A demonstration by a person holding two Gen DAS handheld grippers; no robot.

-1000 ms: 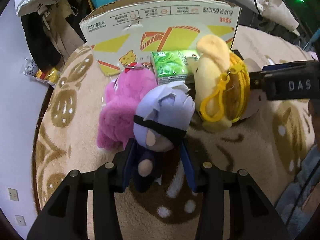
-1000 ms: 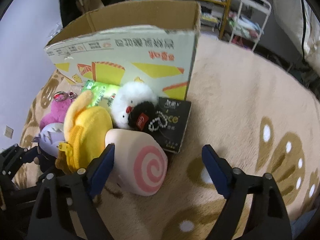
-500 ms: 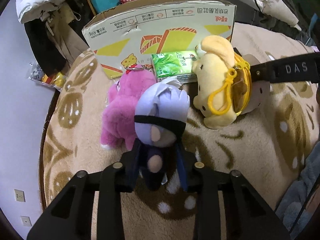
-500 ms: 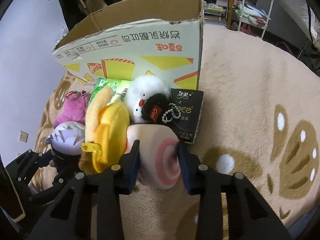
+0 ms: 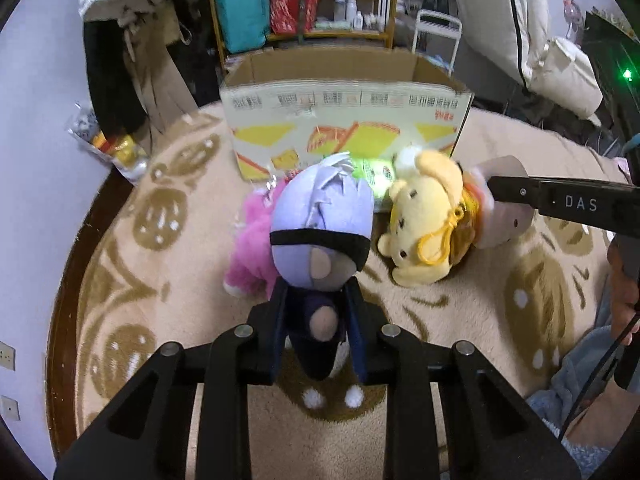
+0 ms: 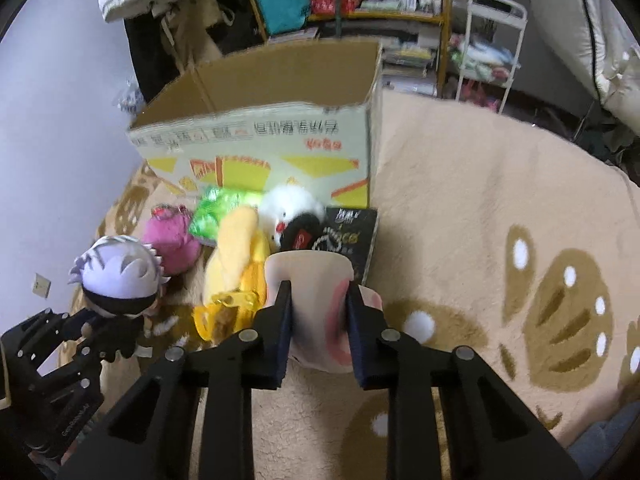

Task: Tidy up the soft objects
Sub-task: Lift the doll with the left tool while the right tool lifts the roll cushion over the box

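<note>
Since my left gripper [image 5: 318, 336] pinches the lavender-haired doll [image 5: 320, 236] by its dark, squashy body at centre frame, I judge it light and floppy. In the right view, my right gripper [image 6: 320, 320] squeezes the pink-swirl roll plush [image 6: 316, 304], lower centre, below the cardboard box [image 6: 260, 136].

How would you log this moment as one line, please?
left gripper: shut on purple-haired doll | right gripper: shut on swirl-roll plush | cardboard box: open
</note>
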